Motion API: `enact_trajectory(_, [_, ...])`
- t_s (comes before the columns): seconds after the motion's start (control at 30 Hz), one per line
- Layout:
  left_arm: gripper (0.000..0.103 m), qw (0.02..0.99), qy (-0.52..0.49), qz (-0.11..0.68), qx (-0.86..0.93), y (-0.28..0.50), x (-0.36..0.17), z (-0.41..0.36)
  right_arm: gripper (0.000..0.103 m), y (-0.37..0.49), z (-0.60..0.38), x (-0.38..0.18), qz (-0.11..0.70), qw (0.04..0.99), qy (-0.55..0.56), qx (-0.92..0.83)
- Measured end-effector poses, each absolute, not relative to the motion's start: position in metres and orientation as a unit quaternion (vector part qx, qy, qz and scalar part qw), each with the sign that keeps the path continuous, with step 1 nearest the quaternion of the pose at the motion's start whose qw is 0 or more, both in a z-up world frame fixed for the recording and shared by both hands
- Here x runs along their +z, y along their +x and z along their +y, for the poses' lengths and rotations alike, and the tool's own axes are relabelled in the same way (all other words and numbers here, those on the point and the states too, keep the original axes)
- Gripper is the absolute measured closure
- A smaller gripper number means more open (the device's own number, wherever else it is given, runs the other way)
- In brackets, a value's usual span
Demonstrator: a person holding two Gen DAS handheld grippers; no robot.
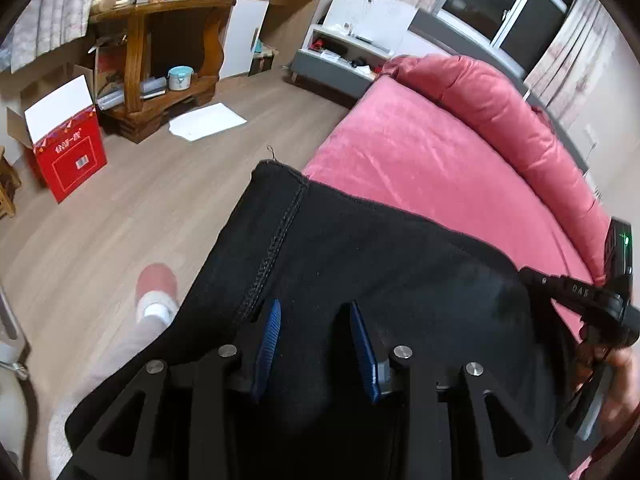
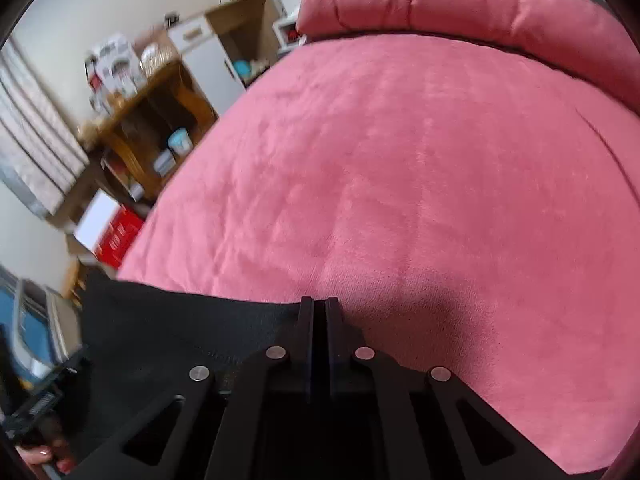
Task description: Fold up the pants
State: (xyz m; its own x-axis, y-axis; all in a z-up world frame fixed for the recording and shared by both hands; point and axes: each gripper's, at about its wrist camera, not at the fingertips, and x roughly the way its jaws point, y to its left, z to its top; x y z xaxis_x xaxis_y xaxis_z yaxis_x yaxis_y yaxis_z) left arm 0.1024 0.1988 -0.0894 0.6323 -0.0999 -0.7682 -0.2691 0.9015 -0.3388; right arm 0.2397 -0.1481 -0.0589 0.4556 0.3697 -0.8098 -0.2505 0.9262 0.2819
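Note:
The black pants (image 1: pixel 360 256) hang in front of the pink bed (image 1: pixel 420 160). In the left wrist view my left gripper (image 1: pixel 316 308) is open, its blue pads (image 1: pixel 268 344) apart over the cloth beside a stitched seam (image 1: pixel 272 248). The right gripper's body (image 1: pixel 592 300) shows at the right edge. In the right wrist view my right gripper (image 2: pixel 319 304) is shut on the top edge of the pants (image 2: pixel 180 328), held above the bed (image 2: pixel 400 180). The left gripper's body (image 2: pixel 36 404) shows at the lower left.
A rolled pink quilt (image 1: pixel 500 112) lies along the bed's far side. On the wooden floor (image 1: pixel 140 200) stand a red box (image 1: pixel 68 156), a wooden stand (image 1: pixel 160 60) and white paper (image 1: pixel 208 122). The person's foot in a pink slipper (image 1: pixel 156 284) is near the pants.

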Motion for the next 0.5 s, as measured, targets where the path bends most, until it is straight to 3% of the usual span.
enact_trajectory(0.13, [0.066, 0.875, -0.234, 0.422, 0.047, 0.097, -0.078, 0.205, 0.094, 0.223, -0.166, -0.036, 0.450, 0.869, 0.101, 0.180])
enact_trajectory(0.27, [0.066, 0.888, -0.252, 0.383, 0.022, 0.093, -0.058, 0.197, 0.089, 0.175, -0.178, -0.001, 0.388, 0.902, 0.061, 0.182])
enact_trajectory(0.5, [0.066, 0.887, -0.185, 0.423, 0.016, 0.133, -0.071, 0.164, 0.093, 0.163, -0.159, -0.042, 0.446, 0.875, -0.020, 0.190])
